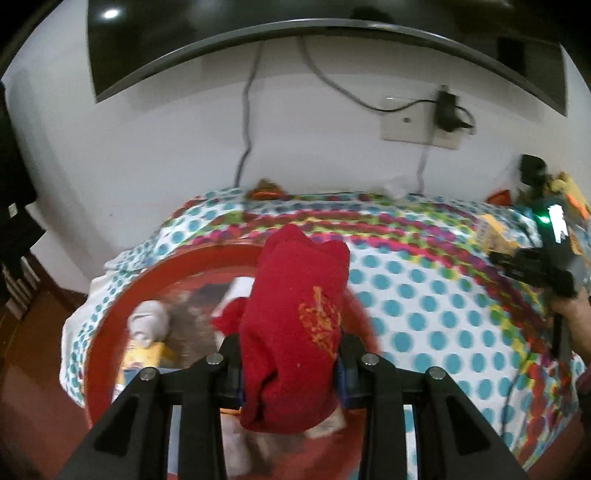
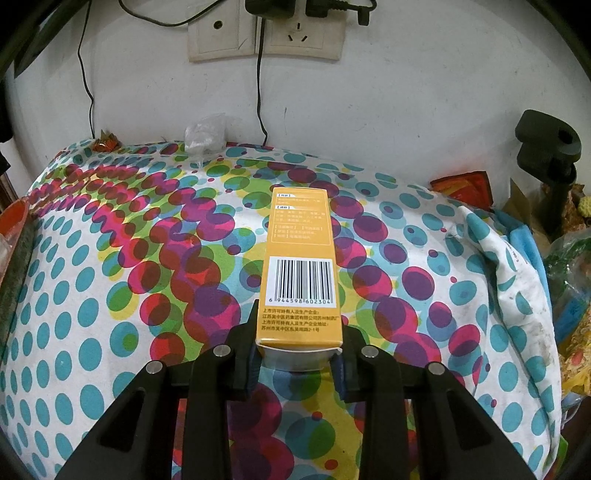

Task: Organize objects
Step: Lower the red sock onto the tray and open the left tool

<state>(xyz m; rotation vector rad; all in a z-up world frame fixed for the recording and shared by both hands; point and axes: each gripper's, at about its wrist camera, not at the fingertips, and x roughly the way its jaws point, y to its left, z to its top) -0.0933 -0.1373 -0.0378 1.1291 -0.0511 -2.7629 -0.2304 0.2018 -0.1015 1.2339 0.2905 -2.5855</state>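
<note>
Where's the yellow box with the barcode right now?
In the right wrist view the yellow box sits centre frame, clamped at its near end in the right gripper, pointing out over the polka-dot cloth toward the wall sockets.

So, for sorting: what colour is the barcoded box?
Orange-yellow box, clearest in the right wrist view.

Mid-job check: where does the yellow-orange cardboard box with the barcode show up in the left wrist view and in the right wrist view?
Left wrist view: the yellow-orange cardboard box sits small at the far right edge, in front of the right gripper.
Right wrist view: the box fills the centre, clamped between the right gripper jaws.
Shared landmark: the beige wall socket plate above the dotted cloth.
</note>
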